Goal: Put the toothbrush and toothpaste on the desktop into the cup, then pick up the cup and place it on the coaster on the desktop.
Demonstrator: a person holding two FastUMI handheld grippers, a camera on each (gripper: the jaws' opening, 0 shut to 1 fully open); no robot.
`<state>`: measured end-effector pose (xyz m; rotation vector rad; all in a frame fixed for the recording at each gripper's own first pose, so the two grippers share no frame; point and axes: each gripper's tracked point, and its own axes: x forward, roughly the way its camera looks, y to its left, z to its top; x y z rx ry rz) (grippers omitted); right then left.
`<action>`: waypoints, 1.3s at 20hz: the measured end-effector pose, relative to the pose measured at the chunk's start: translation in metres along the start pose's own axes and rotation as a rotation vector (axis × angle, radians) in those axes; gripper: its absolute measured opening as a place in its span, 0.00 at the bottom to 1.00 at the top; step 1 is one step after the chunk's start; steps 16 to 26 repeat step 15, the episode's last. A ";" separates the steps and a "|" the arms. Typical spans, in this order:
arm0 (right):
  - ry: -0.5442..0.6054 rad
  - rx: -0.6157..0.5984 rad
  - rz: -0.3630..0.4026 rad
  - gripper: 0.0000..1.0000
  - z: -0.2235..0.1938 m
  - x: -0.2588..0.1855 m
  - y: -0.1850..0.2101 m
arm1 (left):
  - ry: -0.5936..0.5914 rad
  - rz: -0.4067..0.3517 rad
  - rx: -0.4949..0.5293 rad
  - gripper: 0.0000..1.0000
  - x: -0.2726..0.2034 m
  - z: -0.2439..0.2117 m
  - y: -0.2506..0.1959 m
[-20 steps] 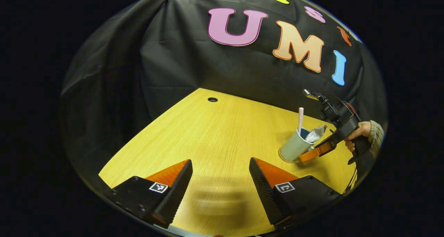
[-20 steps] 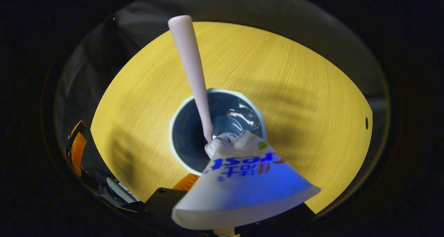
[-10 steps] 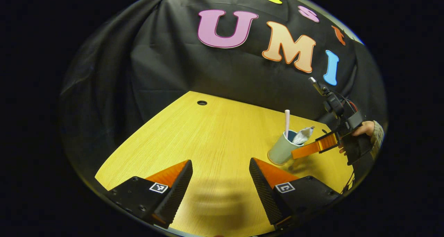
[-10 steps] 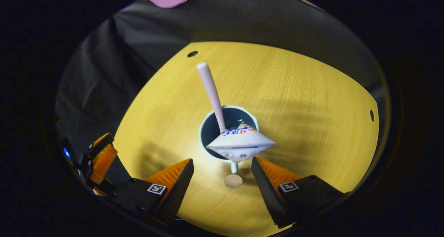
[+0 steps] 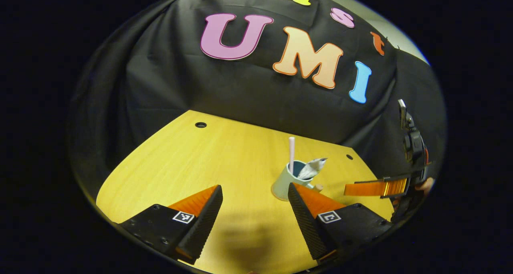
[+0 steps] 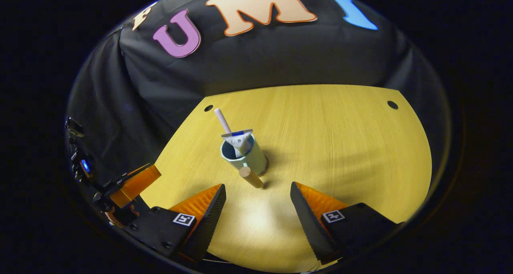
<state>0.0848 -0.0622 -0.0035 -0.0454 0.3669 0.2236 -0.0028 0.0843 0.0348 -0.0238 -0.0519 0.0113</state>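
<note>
The cup (image 6: pixel 244 158), holding toothbrush (image 6: pixel 221 120) and toothpaste (image 6: pixel 239 139), stands just beyond the right gripper (image 6: pixel 256 214), whose fingers are spread wide and empty. The left gripper (image 5: pixel 253 216) is likewise wide open, the cup beside its right finger. Bare bench (image 6: pixel 340 137) lies right of the cup.

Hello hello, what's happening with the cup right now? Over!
Both hand-held grippers open, holding nothing. Cup upright on desk, toothbrush and toothpaste inside. Nothing in the way.

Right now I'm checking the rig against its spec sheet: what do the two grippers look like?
Both match: the left gripper and right gripper each have two wedge-shaped fingers, orange on top with black ribbed inner pads, on black mounts bearing small square black-and-white markers. Seen from outside, the right gripper has a black body.
</note>
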 end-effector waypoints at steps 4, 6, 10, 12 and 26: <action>-0.101 0.092 -0.038 0.99 -0.009 -0.025 -0.023 | 0.038 -0.046 0.032 0.95 0.006 -0.009 -0.018; -0.128 0.116 -0.052 0.99 -0.011 -0.033 -0.032 | 0.056 -0.061 0.037 0.95 0.008 -0.015 -0.025; -0.159 0.130 -0.076 0.94 -0.011 -0.044 -0.044 | 0.088 -0.083 0.000 0.95 0.009 -0.026 -0.037; -0.173 0.128 -0.082 0.98 -0.010 -0.048 -0.046 | 0.092 -0.087 -0.005 0.96 0.011 -0.026 -0.039; -0.181 0.126 -0.091 0.94 -0.012 -0.056 -0.050 | 0.098 -0.083 0.017 0.95 0.011 -0.027 -0.039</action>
